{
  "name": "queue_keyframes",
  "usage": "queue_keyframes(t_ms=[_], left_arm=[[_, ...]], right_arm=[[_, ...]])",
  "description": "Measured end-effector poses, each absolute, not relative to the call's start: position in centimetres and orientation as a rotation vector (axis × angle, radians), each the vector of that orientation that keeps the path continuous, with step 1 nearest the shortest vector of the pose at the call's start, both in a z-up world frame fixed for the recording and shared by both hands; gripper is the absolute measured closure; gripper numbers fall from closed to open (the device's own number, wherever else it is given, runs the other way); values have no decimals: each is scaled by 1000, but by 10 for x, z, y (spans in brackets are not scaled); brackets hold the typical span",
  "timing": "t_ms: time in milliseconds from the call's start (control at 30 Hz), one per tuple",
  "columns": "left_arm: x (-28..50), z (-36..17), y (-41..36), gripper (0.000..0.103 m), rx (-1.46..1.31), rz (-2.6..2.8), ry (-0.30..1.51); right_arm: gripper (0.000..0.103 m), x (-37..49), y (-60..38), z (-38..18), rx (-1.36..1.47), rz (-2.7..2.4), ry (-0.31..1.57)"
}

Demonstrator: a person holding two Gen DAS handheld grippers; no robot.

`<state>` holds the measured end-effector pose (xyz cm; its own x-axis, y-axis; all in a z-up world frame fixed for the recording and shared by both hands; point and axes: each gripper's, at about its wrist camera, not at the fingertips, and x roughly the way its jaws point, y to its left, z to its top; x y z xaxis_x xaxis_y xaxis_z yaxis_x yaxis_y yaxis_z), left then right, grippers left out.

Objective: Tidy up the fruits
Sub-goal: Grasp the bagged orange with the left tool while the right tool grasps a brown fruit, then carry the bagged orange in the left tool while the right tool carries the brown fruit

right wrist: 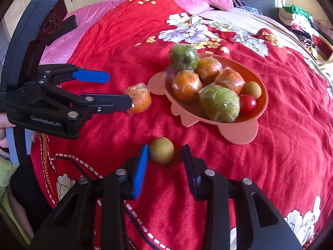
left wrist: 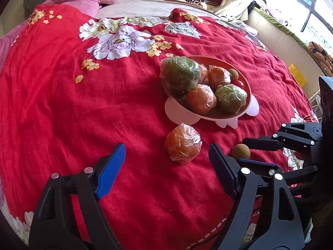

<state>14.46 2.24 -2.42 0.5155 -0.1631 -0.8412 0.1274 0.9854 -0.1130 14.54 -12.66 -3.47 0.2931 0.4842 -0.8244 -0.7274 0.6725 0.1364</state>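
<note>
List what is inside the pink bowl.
The bowl holds three wrapped oranges, two wrapped green fruits, one small brown fruit and one red tomato. Anything beneath the pile is covered.

bright daylight from window (left wrist: pixel 299 10) — overexposed there; strong fisheye bending, dark vignette at corners; focus sharp

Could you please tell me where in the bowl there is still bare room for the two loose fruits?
The pink bowl is crowded; little bare floor shows beyond its near-right rim by the cherry tomato. Open red bedspread lies left of the bowl. The wrapped orange and brown fruit lie outside.
</note>
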Motion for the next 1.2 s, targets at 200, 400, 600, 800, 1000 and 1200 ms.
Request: queue_keyframes(t_ms=[200,400,600,800,1000,1200], left_arm=[[150,-32,16,47,-36,-201,1028],[155,-38,10,57,-36,-217,1040],[161,-47,5,69,-29,-223,1060],[160,-41,6,72,-37,-237,1056],[153,-26,2,72,-46,-258,1022],[155,-14,-9,72,-31,-280,1001]], right_arm=[[78,146,-125,-36,-272,839,988],[78,147,-131,-32,-248,846,984],[78,147,-137,-26,-239,840,974],[78,151,-144,-21,-220,829,963],[78,155,-155,-10,-201,816,938],[78,161,-165,1,-189,795,914]])
